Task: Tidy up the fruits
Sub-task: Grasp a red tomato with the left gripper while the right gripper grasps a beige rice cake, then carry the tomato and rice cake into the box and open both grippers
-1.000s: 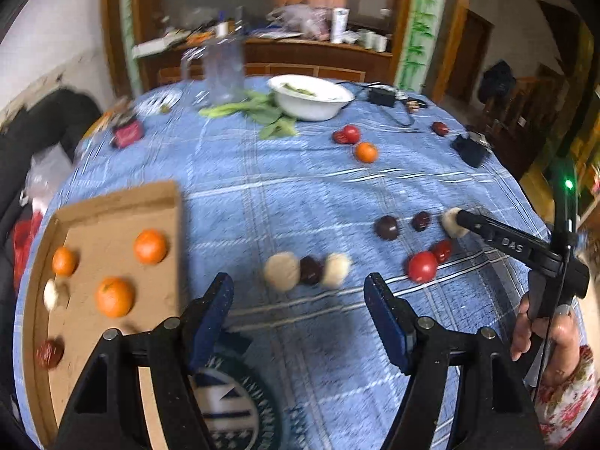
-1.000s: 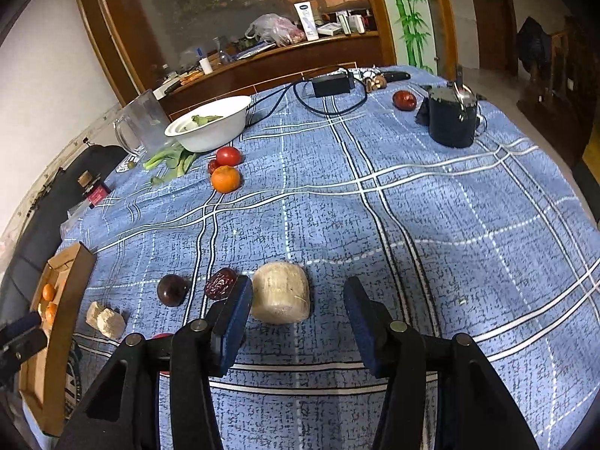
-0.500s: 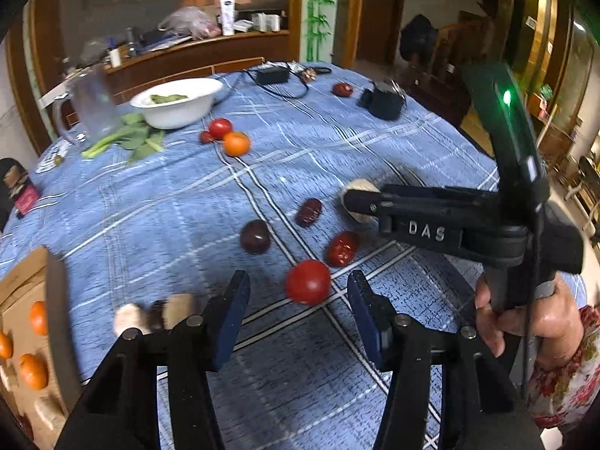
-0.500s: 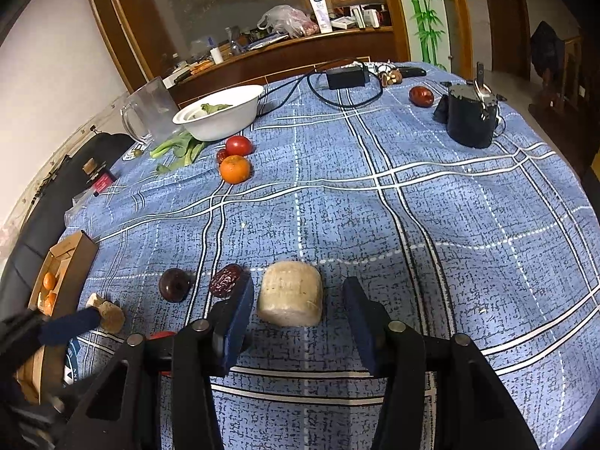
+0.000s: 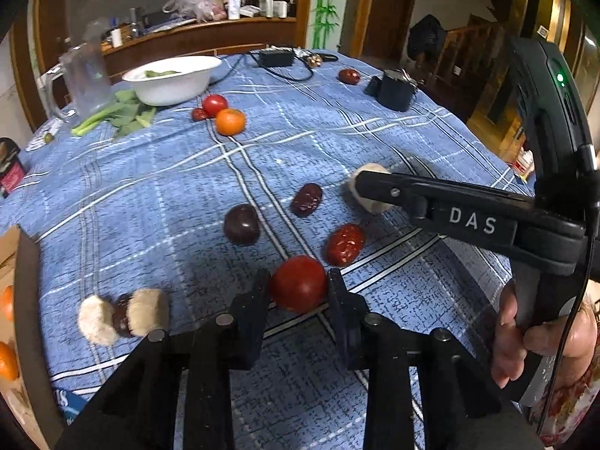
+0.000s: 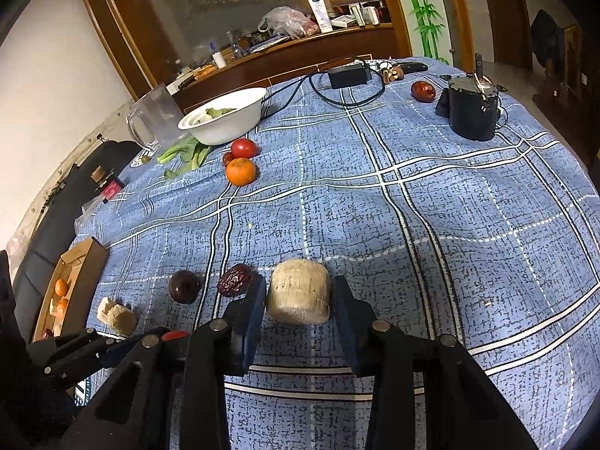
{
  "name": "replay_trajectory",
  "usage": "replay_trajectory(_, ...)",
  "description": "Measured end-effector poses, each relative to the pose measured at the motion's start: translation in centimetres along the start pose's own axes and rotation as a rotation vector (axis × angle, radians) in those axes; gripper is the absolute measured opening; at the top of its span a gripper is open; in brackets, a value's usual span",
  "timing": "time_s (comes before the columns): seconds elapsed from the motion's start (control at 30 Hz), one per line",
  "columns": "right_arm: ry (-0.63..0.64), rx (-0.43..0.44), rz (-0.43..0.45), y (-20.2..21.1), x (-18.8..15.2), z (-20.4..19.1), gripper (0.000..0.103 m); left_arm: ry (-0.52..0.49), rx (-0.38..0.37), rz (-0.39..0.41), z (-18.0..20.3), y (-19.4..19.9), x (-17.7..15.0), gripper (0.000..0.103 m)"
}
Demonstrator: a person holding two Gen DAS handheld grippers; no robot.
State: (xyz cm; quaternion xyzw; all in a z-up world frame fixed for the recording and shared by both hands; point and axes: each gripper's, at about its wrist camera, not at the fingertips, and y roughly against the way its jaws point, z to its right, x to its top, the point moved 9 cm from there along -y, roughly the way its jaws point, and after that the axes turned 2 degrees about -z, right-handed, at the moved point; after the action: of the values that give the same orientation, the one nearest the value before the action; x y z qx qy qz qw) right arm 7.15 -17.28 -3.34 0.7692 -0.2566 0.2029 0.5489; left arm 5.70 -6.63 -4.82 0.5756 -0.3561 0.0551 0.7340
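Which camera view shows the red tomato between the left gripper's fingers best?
The left wrist view: the red tomato sits whole between the left gripper fingers. The right wrist view shows only a red sliver behind the gripper.

The cardboard box [image 5: 22, 300] ran off the left wrist view's left edge, its oranges [image 5: 6, 360] only partly seen. The right gripper's arm [image 5: 468, 217] covered much of the pale cylinder [image 5: 369, 206]. The two pale lumps [image 5: 112, 317] beside the box were blurred.
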Motion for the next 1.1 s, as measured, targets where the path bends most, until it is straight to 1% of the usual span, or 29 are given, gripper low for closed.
replay_trajectory(0.2, -0.017, 0.018, 0.021, 0.6, 0.3, 0.2, 0.038, 0.046, -0.008, 0.057, -0.5, 3.3, -0.6, 0.029)
replay_trajectory(0.3, -0.021, 0.019, 0.033, 0.8, 0.4, 0.3, 0.038, 0.097, -0.022, 0.088, -1.4, 5.8, -1.5, 0.029)
replay_trajectory(0.4, -0.030, 0.016, 0.038, 0.9, 0.3, 0.6, 0.038, 0.159, -0.025, 0.118, -3.2, 8.2, -2.5, 0.029)
replay_trajectory(0.5, -0.046, 0.015, 0.040, 1.1, 0.2, 0.9, 0.038, 0.237, 0.002, 0.150, -6.3, 10.9, -3.9, 0.029)
replay_trajectory(0.67, -0.047, 0.000, 0.054, 1.8, 0.2, 0.7, 0.038, 0.376, 0.097, 0.202, -13.0, 15.3, -6.9, 0.029)
replay_trajectory(0.73, -0.029, -0.011, 0.060, 2.4, 0.1, -0.2, 0.038, 0.425, 0.142, 0.208, -15.6, 16.7, -8.7, 0.029)
replay_trajectory(0.83, -0.006, 0.001, 0.061, 3.1, -0.2, -2.0, 0.038, 0.492, 0.195, 0.201, -19.0, 17.8, -11.2, 0.029)
replay_trajectory(0.93, 0.044, 0.038, 0.057, 4.0, -0.6, -5.7, 0.039, 0.558, 0.223, 0.194, -21.8, 18.4, -13.4, 0.030)
replay_trajectory(1.0, 0.084, 0.062, 0.057, 4.4, -0.9, -8.3, 0.039, 0.588, 0.255, 0.192, -23.3, 18.8, -14.5, 0.030)
replay_trajectory(1.1, 0.153, 0.125, 0.043, 4.7, -1.8, -13.3, 0.039, 0.606, 0.293, 0.186, -24.7, 19.2, -15.7, 0.030)
